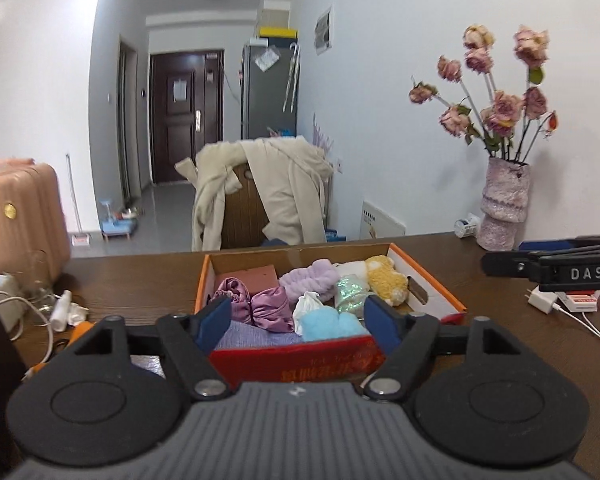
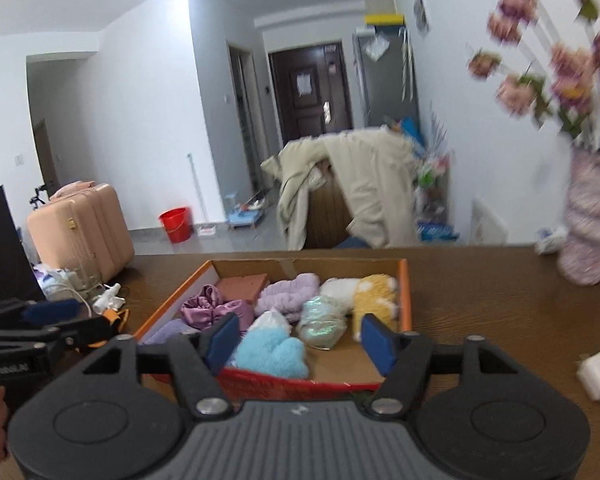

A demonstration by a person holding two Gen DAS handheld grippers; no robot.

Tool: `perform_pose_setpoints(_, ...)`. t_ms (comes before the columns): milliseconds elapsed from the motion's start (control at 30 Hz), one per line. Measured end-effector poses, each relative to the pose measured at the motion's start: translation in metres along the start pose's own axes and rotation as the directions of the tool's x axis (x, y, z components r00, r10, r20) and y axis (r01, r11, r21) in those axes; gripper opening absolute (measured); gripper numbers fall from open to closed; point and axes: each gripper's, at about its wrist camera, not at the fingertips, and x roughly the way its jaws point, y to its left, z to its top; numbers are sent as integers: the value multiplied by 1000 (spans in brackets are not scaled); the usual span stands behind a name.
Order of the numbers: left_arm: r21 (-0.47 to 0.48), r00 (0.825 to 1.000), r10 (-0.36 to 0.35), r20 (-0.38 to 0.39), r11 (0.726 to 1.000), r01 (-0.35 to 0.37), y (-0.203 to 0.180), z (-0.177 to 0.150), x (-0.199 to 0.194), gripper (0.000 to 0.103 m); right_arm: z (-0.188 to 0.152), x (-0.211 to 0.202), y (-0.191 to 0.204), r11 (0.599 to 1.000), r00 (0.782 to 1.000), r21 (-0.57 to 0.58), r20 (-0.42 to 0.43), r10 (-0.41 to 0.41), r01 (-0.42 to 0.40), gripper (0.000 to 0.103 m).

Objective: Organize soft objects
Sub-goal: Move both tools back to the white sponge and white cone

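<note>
Box [image 1: 292, 354] of soft things sits on the desk [image 1: 140, 280], its red front wall facing me and its back wall toward the desk's far edge. I hold the left claw [image 1: 296, 320] above that front wall with its blue pads spread wide and nothing between them. The right claw [image 2: 300, 340] hangs the same way, open and empty, over the box's near side.

Inside, a blue fluffy piece [image 2: 272, 352] lies against the front wall, a purple satin bundle [image 1: 256, 304] along the left wall, a lilac plush band [image 1: 312, 276] toward the back, a shimmery pouch [image 2: 322, 320] mid-box, and a yellow plush toy [image 2: 376, 296] against the right wall. It looks to me as though most of the sorting is already done.

My worries from here:
- The two claws are close side by side, so reaching in together could knock them into each other.
- A low approach could catch the cardboard front wall and shove the box toward the far edge.
- Pinching one fluffy piece may snag its neighbour, since everything touches.
- The vase of dried roses [image 1: 504, 208] stands at the desk's far right corner, and a wide right-hand swing could tip it.
- A white charger [image 2: 598, 374] and its cable lie near the right edge, easy to drag.
</note>
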Motion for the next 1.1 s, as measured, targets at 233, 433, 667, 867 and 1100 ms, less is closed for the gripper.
perform_pose_setpoints(233,29,991,58,119,998,-61,-28,-30,-68,96,-32,-79,25,990,984,-119,168,-60,80,85)
perform_pose_setpoints(433,-9,981,95,168,995,-95,-36,-69,-120,103,-84,-126,39,986,969,-138,240,-58,93,97)
perform_pose_setpoints(667,-14,989,119,92,993,-118,-34,-109,-135,103,-149,-152,38,989,977,-85,188,-103,120,103)
perform_pose_setpoints(867,-23,990,105,97,994,-103,-34,-106,-133,103,-163,-157,35,990,980,-63,165,-115,127,103)
perform_pose_setpoints(1100,-18,995,86,57,996,-85,-36,-108,-113,103,-159,-143,34,992,985,-65,143,-97,107,103)
